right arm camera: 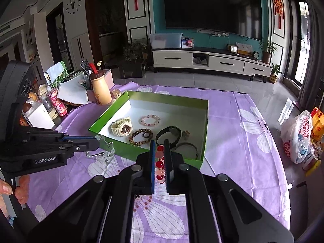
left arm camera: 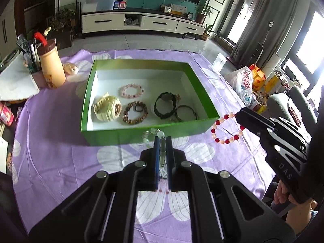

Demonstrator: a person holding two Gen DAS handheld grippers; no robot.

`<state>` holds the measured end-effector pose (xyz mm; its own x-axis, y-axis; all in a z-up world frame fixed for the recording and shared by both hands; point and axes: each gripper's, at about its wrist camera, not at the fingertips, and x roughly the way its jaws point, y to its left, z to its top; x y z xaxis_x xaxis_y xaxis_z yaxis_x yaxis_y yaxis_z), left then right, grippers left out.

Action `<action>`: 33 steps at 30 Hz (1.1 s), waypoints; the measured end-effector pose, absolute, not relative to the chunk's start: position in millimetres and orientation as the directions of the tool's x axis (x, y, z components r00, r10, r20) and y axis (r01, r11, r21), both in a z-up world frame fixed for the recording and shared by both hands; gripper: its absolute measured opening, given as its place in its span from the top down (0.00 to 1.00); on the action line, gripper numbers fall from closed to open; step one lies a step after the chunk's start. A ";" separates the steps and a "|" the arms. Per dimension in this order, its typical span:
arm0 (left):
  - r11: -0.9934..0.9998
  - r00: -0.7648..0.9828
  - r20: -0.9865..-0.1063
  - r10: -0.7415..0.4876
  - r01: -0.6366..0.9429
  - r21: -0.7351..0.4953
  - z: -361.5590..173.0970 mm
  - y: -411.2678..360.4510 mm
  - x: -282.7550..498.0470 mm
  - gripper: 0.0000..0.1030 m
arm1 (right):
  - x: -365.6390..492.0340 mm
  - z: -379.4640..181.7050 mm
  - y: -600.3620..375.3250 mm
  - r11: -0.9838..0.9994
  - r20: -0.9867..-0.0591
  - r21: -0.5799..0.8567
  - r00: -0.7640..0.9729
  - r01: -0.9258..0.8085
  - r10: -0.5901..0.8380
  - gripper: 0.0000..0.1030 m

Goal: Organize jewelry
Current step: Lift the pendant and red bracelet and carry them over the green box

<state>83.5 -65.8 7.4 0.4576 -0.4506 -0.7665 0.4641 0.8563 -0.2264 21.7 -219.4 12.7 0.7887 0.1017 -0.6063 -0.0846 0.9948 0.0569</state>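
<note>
1. Now the left gripper [left arm camera: 162, 139] is clamped on a clear glass-bead bracelet [right arm camera: 103, 151], which dangles just in front of the green box [left arm camera: 141, 133].
2. Beside it, the right gripper [right arm camera: 160, 147] pinches a red and pale pink bead bracelet [left arm camera: 226, 128], held in the air near the box's right corner.
3. Inside the box lie a cream watch [left arm camera: 107, 108], a pink bead bracelet [left arm camera: 131, 90], a brown bead bracelet [left arm camera: 134, 114], a black watch [left arm camera: 165, 105] and a dark bangle [left arm camera: 186, 115].
4. Under everything spreads a purple flowered cloth [left arm camera: 60, 141].
</note>
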 end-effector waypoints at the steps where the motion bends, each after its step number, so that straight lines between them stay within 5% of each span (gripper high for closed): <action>1: 0.856 0.460 -0.765 -0.451 0.465 -0.225 9.0 -66.8 84.7 0.95 | 23.1 13.4 -219.2 0.995 -0.606 0.057 0.789 -0.086 0.103 0.93; 33: 0.906 0.506 -0.781 -0.366 0.387 -0.174 10.7 -87.5 179.4 0.95 | 109.0 3.7 -234.7 0.982 -0.639 0.179 0.752 -0.061 0.163 0.93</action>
